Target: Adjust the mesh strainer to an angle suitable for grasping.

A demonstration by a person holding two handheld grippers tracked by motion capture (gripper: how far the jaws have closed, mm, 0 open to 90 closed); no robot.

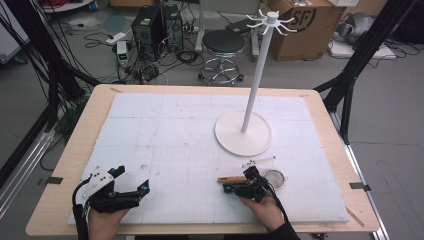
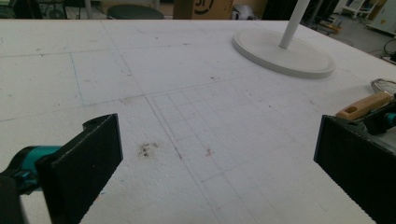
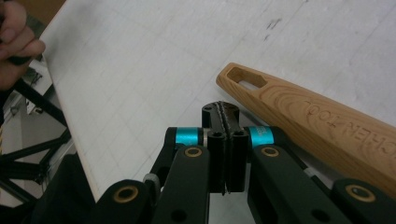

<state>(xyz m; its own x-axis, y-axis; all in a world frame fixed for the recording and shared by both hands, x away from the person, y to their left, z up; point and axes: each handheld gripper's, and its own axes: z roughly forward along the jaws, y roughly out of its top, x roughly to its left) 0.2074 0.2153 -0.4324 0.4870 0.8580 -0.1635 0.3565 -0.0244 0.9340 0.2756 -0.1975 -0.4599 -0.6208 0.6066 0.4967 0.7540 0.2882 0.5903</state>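
Observation:
A small mesh strainer [image 1: 276, 179] with a wooden handle [image 1: 231, 179] lies on the white foam board [image 1: 175, 130] at the front right. My right gripper [image 1: 229, 189] rests just in front of that handle, pointing left. In the right gripper view its jaws [image 3: 225, 114] are pressed together with nothing between them, and the slotted wooden handle [image 3: 308, 123] lies beside them on the right. My left gripper [image 1: 132, 179] sits at the front left with its jaws wide apart [image 2: 219, 158] over bare foam. The handle [image 2: 364, 106] shows at the right edge of the left gripper view.
A white hook stand [image 1: 256, 75] rises from a round base [image 1: 243, 135] right of the board's centre; the base [image 2: 285, 56] also appears far off in the left gripper view. A thin metal piece [image 1: 260, 161] lies between base and strainer. Stool, boxes and cables stand beyond the table.

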